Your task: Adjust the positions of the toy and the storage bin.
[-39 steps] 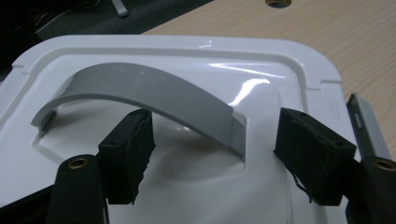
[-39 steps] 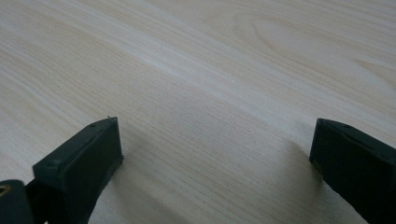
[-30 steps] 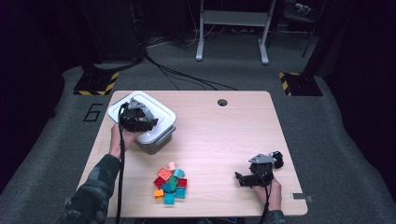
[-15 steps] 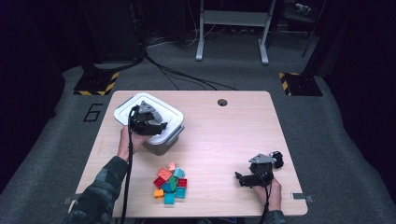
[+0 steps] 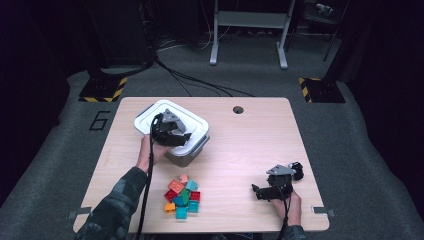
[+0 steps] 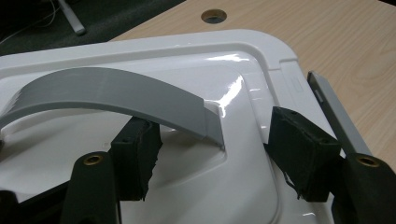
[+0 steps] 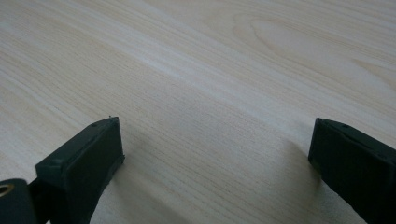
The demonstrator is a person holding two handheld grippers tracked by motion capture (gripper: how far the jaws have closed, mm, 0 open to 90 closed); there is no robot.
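Hovering over the white plastic lidded storage box (image 5: 192, 131) at the far left of the pale wooden table (image 5: 260, 135), the left gripper (image 6: 212, 156) is plainly the nearer tool for whatever comes next. Its jaws stand well apart and hold nothing, straddling one end of the grey curved carry handle (image 6: 112, 93) that arches up from the white glossy lid (image 6: 243, 56). The handle's long axis runs roughly across the jaw gap and off to one side, so closing would probably catch it near its end, though I cannot be sure a pad is not already brushing it. The right gripper (image 5: 272, 187) rests low at the near right edge, wide open and empty over bare wood, well apart from the box. A small heap of coloured toy bricks (image 5: 183, 195) lies between the two hands, nearer the left.
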